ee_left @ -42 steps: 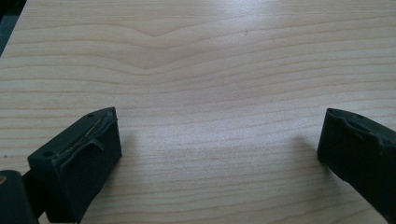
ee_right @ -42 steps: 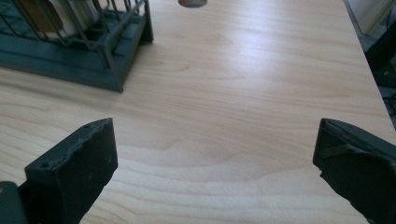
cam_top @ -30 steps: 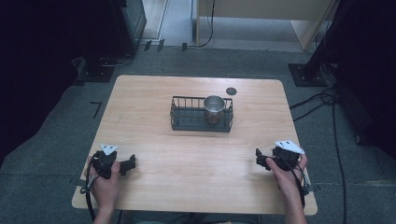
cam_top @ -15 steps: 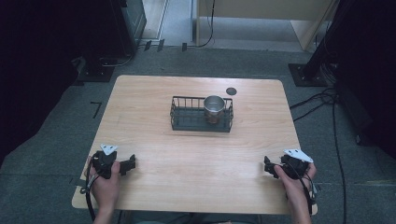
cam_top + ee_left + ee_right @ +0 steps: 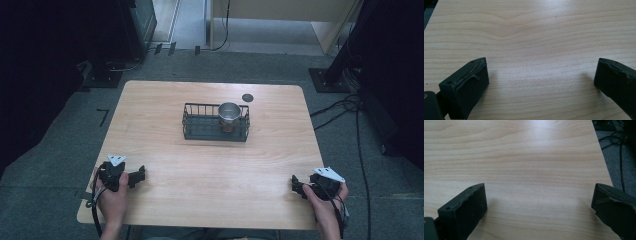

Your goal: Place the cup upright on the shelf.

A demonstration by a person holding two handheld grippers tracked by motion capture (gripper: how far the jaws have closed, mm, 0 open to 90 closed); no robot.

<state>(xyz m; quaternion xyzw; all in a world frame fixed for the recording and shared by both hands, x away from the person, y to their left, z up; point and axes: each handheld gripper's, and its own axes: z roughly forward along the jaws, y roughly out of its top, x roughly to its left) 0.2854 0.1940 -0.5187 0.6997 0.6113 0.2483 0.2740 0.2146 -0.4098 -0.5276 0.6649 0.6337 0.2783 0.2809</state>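
Note:
A black wire basket (image 5: pixel 199 130) stands at the middle of the wooden table (image 5: pixel 165 105). A shiny metal cup (image 5: pixel 229 114) sits upright in its right half. My left gripper (image 5: pixel 141 174) rests near the table's front left, held by a hand, far from the basket. Its jaws stand wide apart over bare wood (image 5: pixel 541 67), open and empty. My right gripper (image 5: pixel 296 184) lies near the front right corner, jaws pointing left. It is open too, with nothing between its fingers (image 5: pixel 539 192).
A small dark disc (image 5: pixel 247 97) lies on the table just behind the basket's right end. The table's right edge and cables (image 5: pixel 621 150) on the grey floor show in the right gripper view. Dark stands and more cables ring the table.
The right hand and its gripper have drifted back and to the right, toward the front right corner. The left gripper has stayed put.

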